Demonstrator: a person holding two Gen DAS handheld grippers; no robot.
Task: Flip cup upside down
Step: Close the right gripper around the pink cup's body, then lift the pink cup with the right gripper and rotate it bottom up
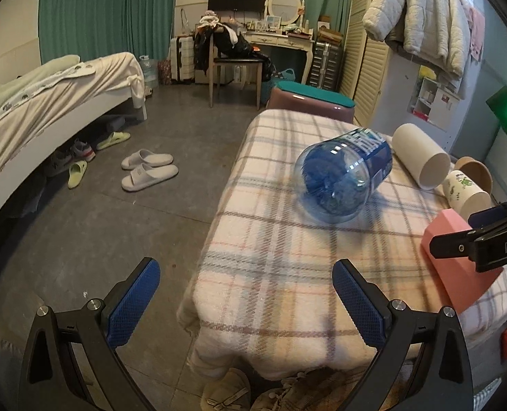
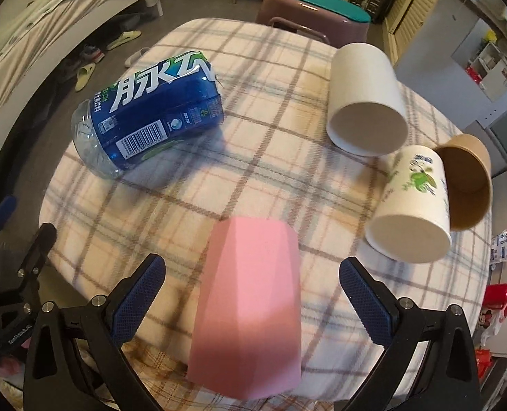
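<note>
- Pink faceted cup (image 2: pixel 250 304): low centre of the right wrist view, on the plaid cloth, wide end toward the camera and narrow closed end up; seems to stand mouth down, though the rim itself is cut off by the bottom of the frame. In the left wrist view it sits at the right edge, partly behind the other tool.
- Right gripper (image 2: pixel 252 294): fingers spread wide, one blue pad (image 2: pixel 140 299) on each side of the pink cup, neither touching it.
- Left gripper (image 1: pixel 246 303): fingers also spread wide, holding nothing, at the bottom of its frame over the near edge of the table, left pad above the floor.
- Plaid tablecloth (image 2: pixel 260 178): cream with grey and peach checks, covers the small table that bears all the cups.
- Printed paper cup (image 2: pixel 412 202): right of centre, lying on its side, mouth toward the camera, green cartoon print on its wall.
- Brown paper cup (image 2: pixel 467 181): just beside the printed cup at far right, on its side, touching or nearly touching it.
- White cup (image 2: pixel 364 99): upper right, lying on its side, mouth toward the camera.
- Blue bottle (image 2: pixel 147 113): upper left, lying on its side, blue label with white characters and a barcode, clear base toward the lower left.
- Purple stool (image 2: pixel 316 10): beyond the table at top centre, with a teal seat.
- White slippers (image 1: pixel 148 169): a pair on the grey floor, left of the table.
- Bed (image 1: pixel 47 102): far left, covered with pale bedding.
</note>
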